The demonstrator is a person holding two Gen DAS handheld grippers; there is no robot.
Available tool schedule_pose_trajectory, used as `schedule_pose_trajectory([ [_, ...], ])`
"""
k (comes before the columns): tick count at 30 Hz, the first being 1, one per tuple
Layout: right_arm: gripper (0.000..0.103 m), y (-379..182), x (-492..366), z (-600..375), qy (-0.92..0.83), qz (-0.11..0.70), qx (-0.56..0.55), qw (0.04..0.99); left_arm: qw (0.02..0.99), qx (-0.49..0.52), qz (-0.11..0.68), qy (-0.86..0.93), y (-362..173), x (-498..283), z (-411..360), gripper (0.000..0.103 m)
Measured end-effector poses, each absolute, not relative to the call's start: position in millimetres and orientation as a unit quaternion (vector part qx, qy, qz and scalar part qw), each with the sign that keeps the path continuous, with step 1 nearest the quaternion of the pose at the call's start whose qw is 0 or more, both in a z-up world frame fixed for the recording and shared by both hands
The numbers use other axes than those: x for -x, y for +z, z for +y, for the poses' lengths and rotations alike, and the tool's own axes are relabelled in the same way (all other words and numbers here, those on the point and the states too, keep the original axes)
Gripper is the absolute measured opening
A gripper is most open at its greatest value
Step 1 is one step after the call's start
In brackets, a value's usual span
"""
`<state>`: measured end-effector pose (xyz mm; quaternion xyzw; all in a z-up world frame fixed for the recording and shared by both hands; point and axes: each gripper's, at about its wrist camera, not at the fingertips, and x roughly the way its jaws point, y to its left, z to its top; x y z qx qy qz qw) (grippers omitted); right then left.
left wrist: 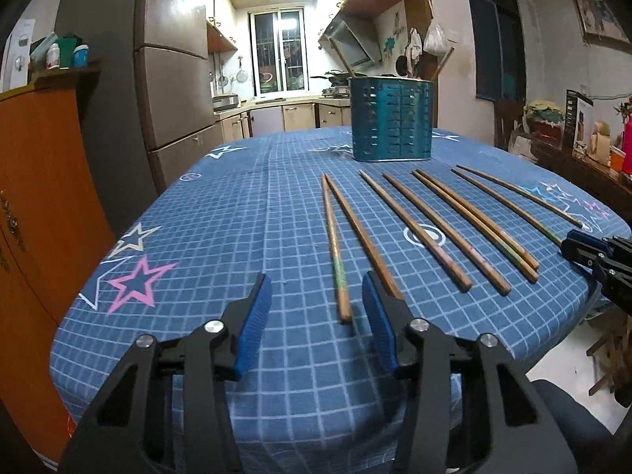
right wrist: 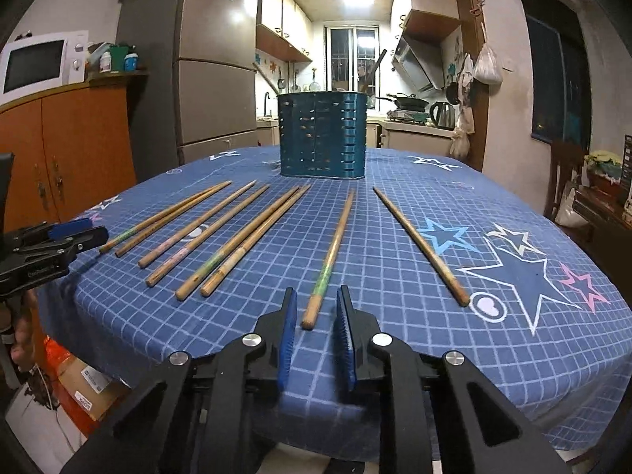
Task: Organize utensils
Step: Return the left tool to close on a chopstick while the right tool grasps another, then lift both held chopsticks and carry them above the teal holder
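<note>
Several wooden chopsticks [left wrist: 430, 229] lie in a fan on the blue checked tablecloth [left wrist: 237, 217], thick ends toward me. A teal slotted utensil holder [left wrist: 392, 118] stands upright behind them, with a few sticks in it; it also shows in the right wrist view [right wrist: 322, 135]. My left gripper [left wrist: 318, 290] is open and empty, low over the cloth, with the near end of the leftmost chopstick [left wrist: 335, 254] between its fingers. My right gripper [right wrist: 315, 300] is open and empty, its fingers on either side of the near end of a green-banded chopstick [right wrist: 330, 256]. Each gripper shows at the edge of the other's view.
The table edge curves close in front of both grippers. An orange cabinet [left wrist: 35, 205] and a fridge [left wrist: 173, 79] stand at the left. A chair and a cluttered sideboard [right wrist: 592, 197] stand at the right. A cardboard box [right wrist: 85, 391] sits on the floor below the table.
</note>
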<state>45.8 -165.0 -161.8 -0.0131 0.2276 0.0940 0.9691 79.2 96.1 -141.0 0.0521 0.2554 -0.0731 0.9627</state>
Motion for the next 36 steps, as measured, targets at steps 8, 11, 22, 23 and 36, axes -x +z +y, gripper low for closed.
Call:
schedule_pose_trajectory([
  [8, 0.018, -161.1, -44.1, -158.4, 0.087, 0.219, 0.022, 0.972, 0.962, -0.059, 0.254, -0.076, -156.2, -74.8, 90.1, 0.017],
  [11, 0.018, -162.3, -42.9, -158.0, 0.084, 0.215, 0.025, 0.973, 0.964, -0.067, 0.245, -0.074, -159.5, -70.8, 85.1, 0.011],
  [22, 0.012, -168.2, -35.9, -157.6, 0.077, 0.203, 0.019, 0.976, 0.971, -0.058, 0.224, -0.066, -164.2, -61.2, 82.0, 0.005],
  [23, 0.01, -168.8, -34.7, -157.1, 0.078, 0.201, 0.018, 0.976, 0.971, -0.056, 0.222, -0.065, -164.4, -60.5, 81.8, 0.005],
  [36, 0.008, -136.2, -21.2, -169.2, 0.067, 0.158, 0.021, 0.985, 0.979, -0.044, 0.19, -0.059, -134.4, -48.9, 90.0, 0.005],
])
